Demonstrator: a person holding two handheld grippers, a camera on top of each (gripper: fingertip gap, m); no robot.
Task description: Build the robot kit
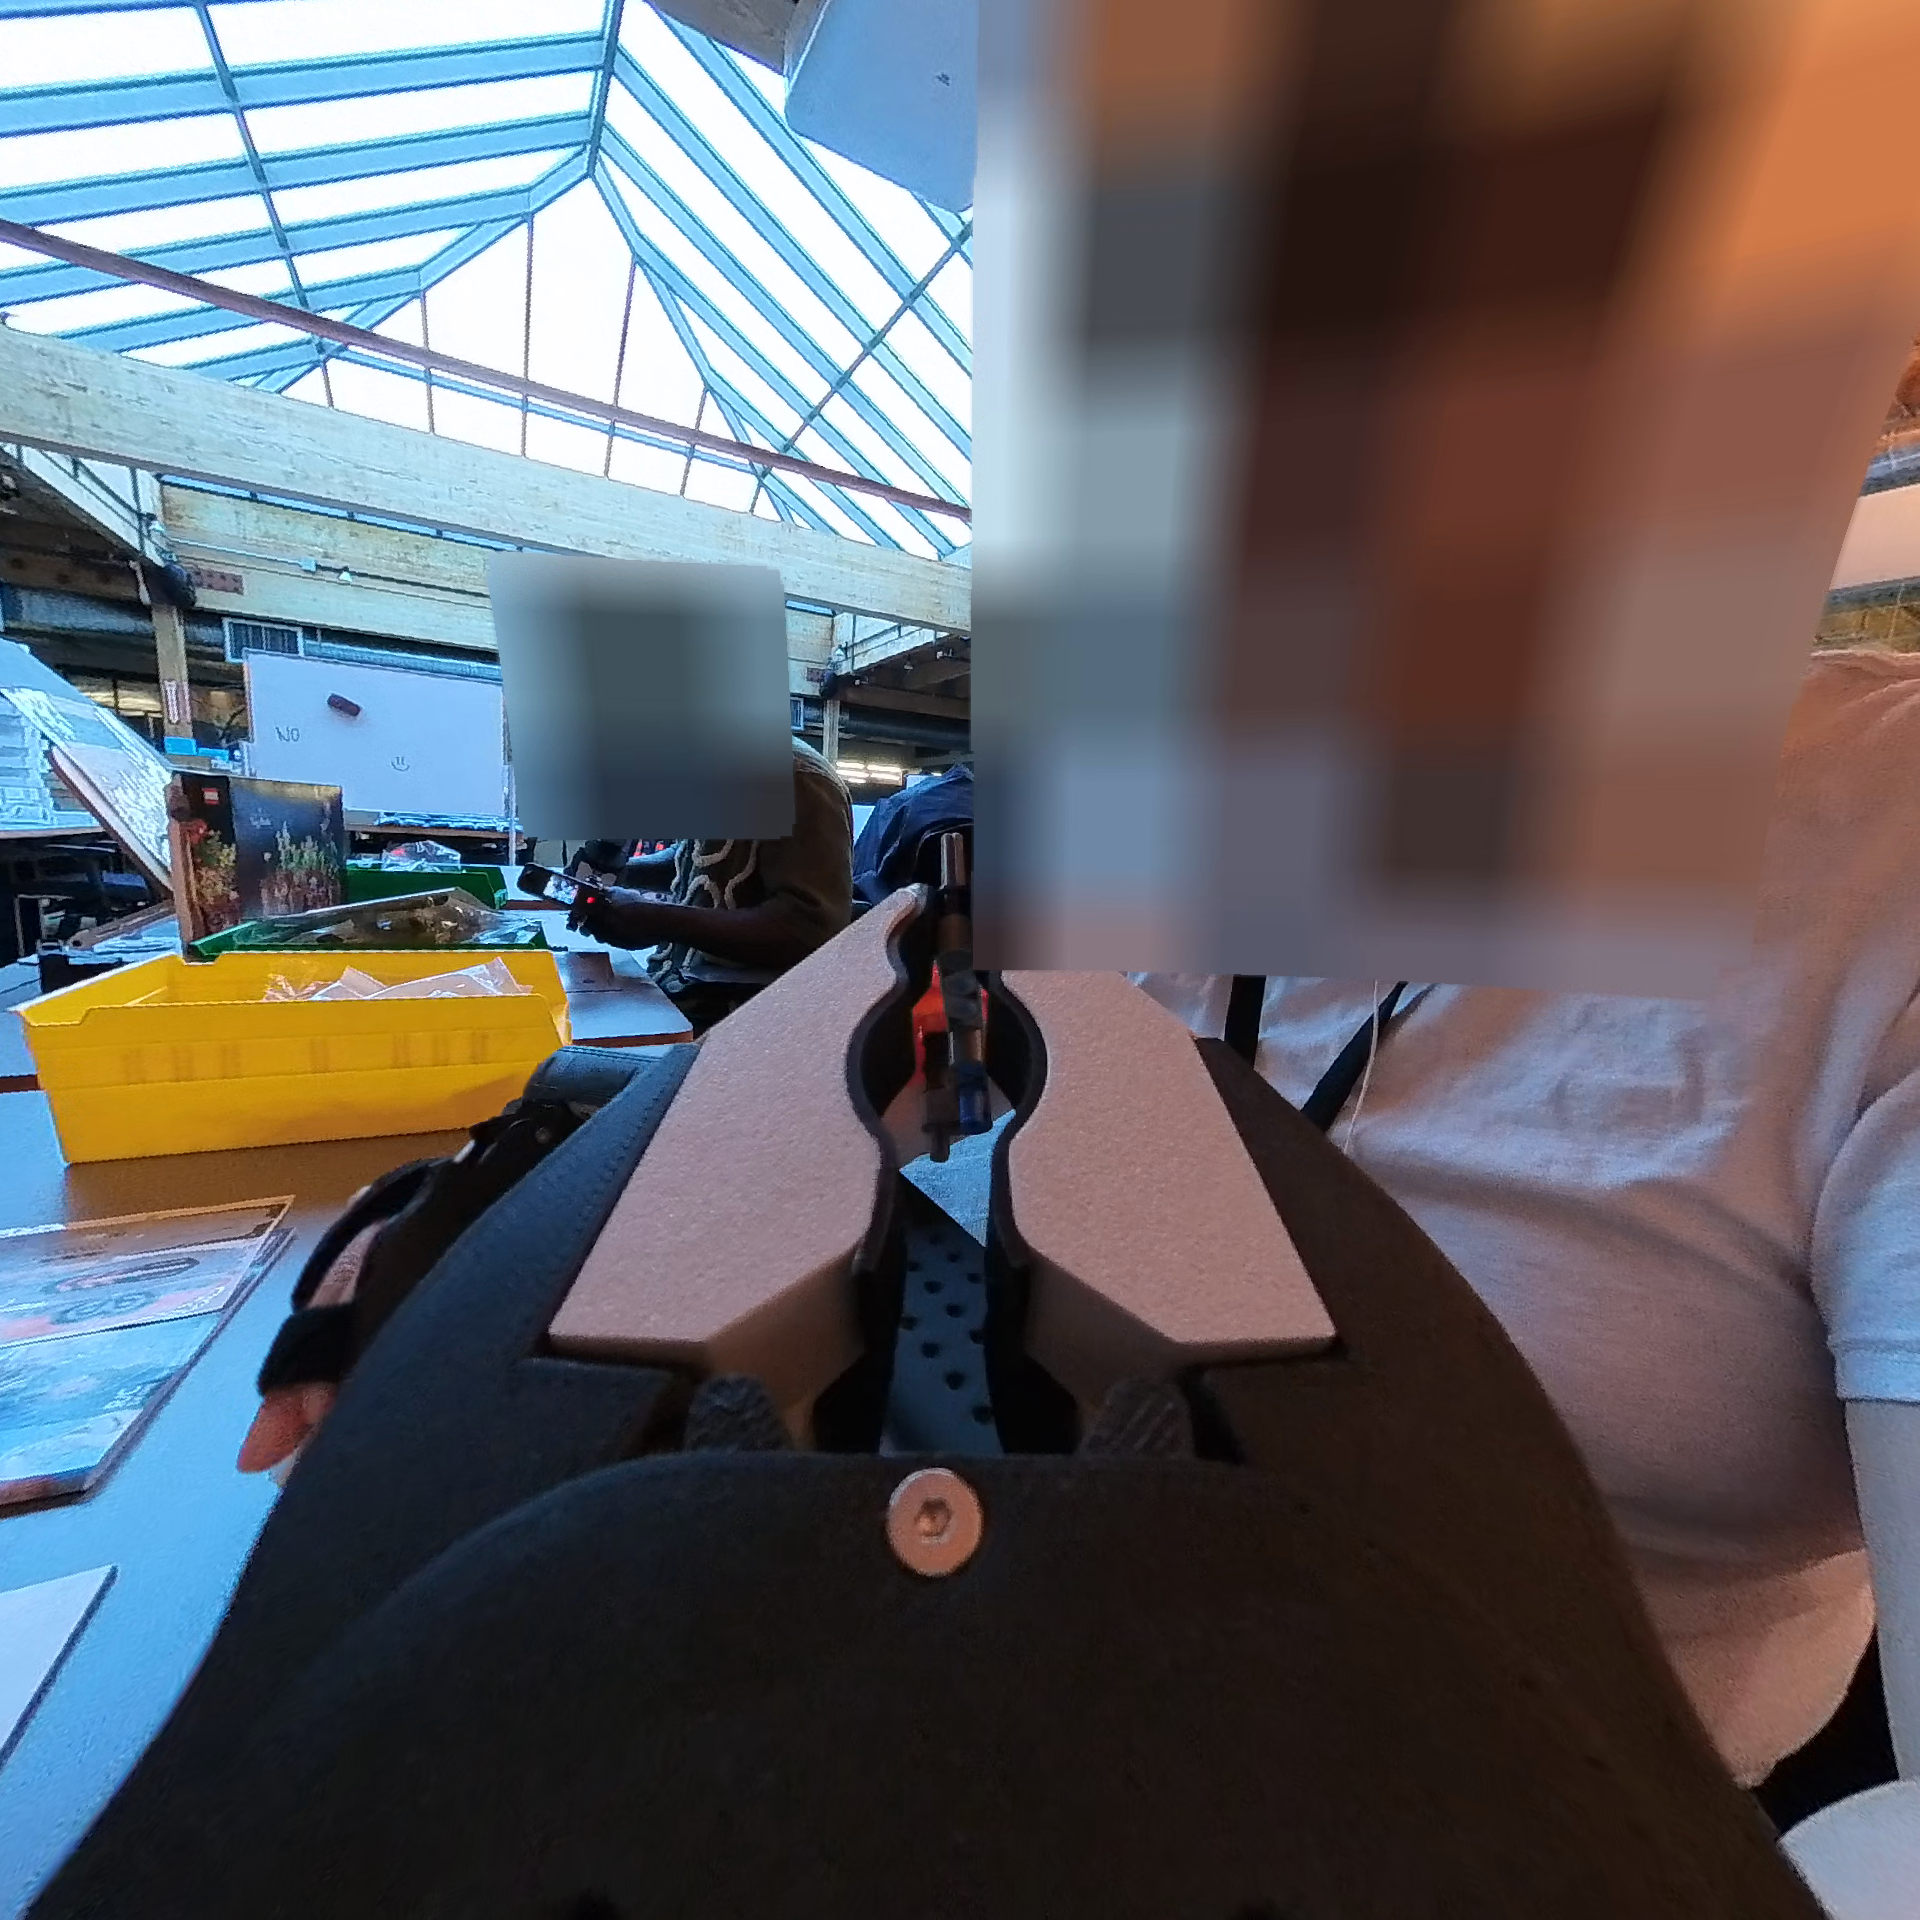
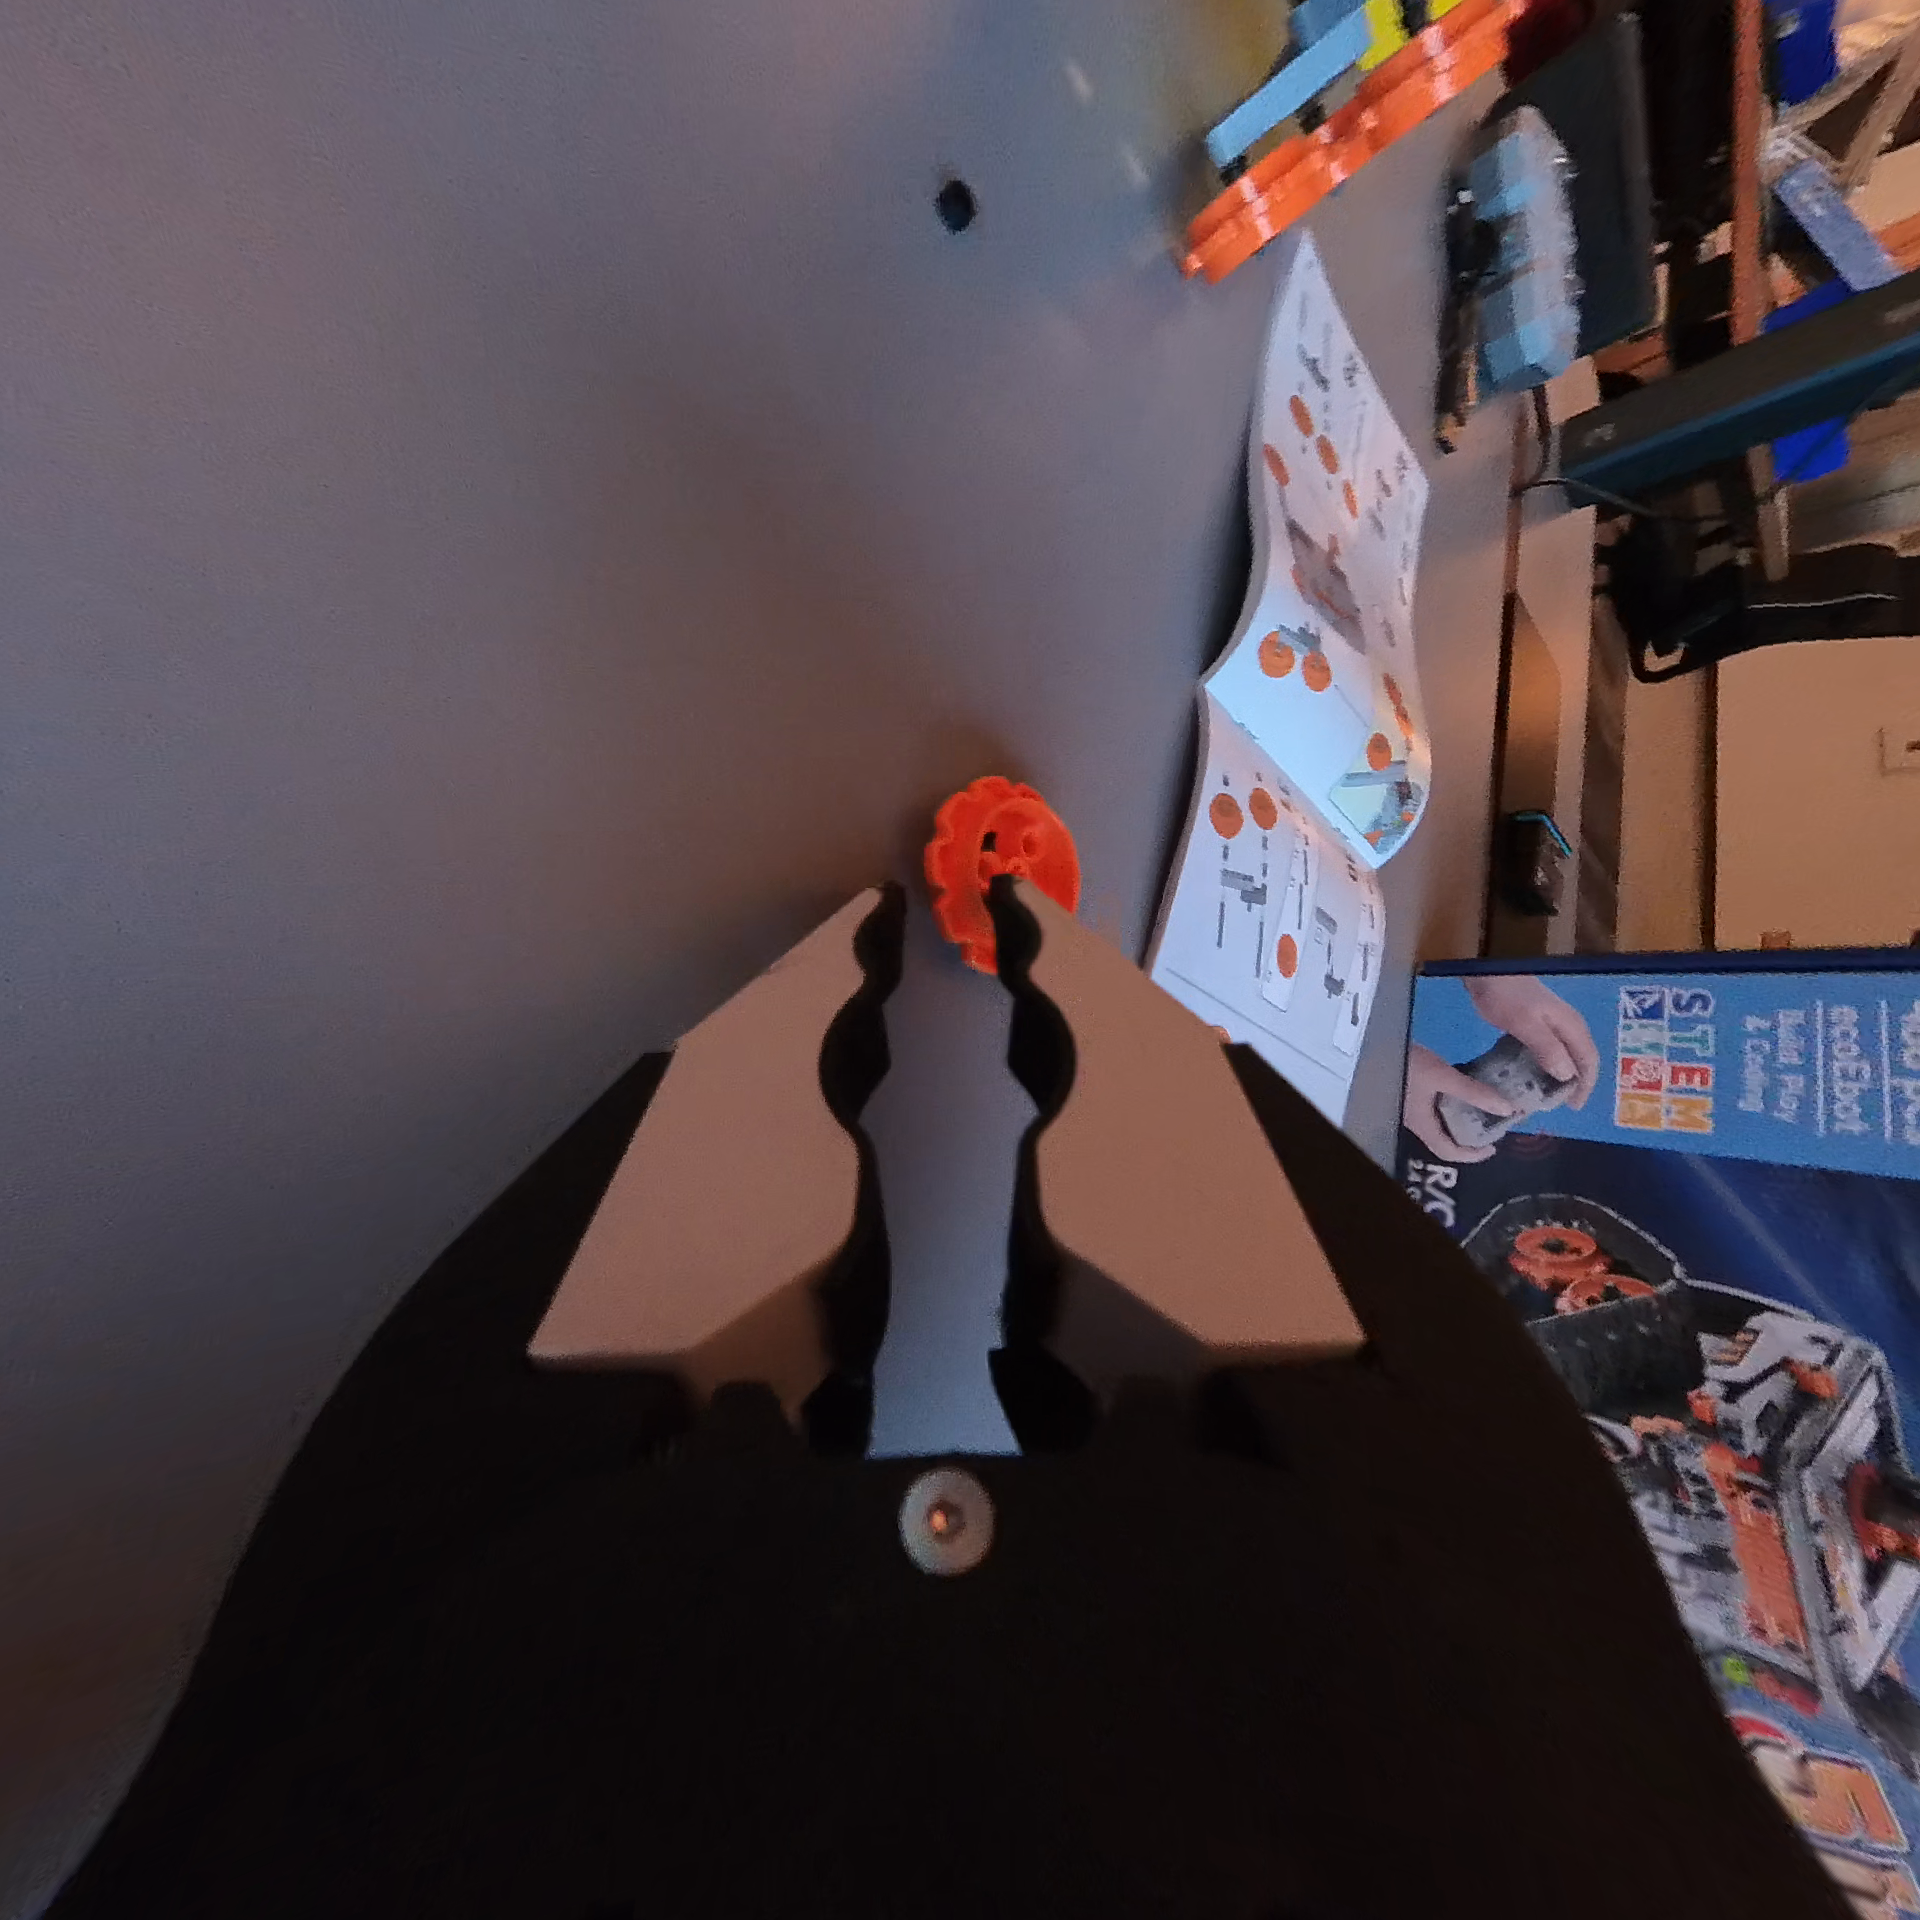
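Observation:
In the left wrist view my left gripper (image 1: 956, 961) is tilted up toward a person in a light grey shirt (image 1: 1558, 1195). Its jaws are nearly closed on a small assembly (image 1: 954, 1039): a thin grey axle with blue and orange parts, held upright in the round notch. In the right wrist view my right gripper (image 2: 948, 891) is low over the grey table (image 2: 520, 520), its jaws a little apart. An orange toothed gear (image 2: 1039, 842) lies at its tips. The right fingertip (image 2: 1023, 909) touches the gear; the left one stands just clear of it.
An open instruction booklet (image 2: 1309, 727), a blue toy box (image 2: 1662, 1351), orange and blue parts (image 2: 1351, 135) and a small dark piece (image 2: 954, 205) are on the table. A yellow bin (image 1: 291, 1081), a green bin (image 1: 416, 883), a picture box (image 1: 260, 852) and leaflets (image 1: 104, 1299) lie left. A second person (image 1: 748, 894) sits beyond. Tip to tip, the grippers are about 25 cm apart.

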